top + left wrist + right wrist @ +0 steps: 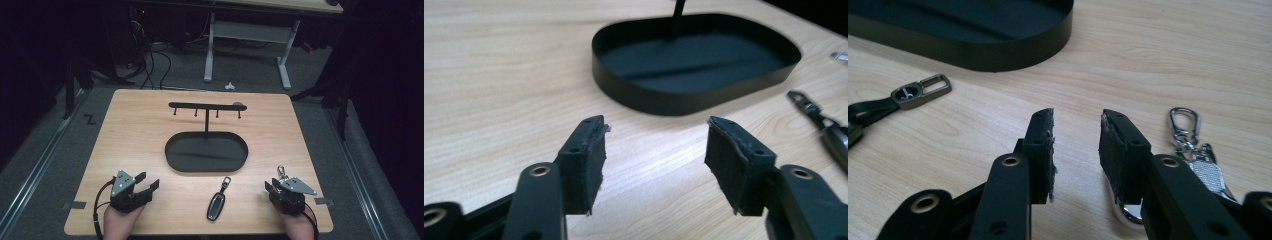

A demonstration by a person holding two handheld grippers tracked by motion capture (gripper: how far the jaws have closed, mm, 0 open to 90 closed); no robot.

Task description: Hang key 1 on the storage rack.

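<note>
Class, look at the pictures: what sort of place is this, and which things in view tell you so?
Probably a lab or recording room, not a home: a bare wooden table on grey carpet, loose cables on the floor behind, a white-legged desk, and dark surroundings.

Silver keychain (pixel 1198 165) partly hidden behind right gripper (pixel 1077 150) jaw, lower end cut off. Black key fob (pixel 824 130) runs off the edge in left gripper view; rack hooks (pixel 206 113) too small to read.
</note>
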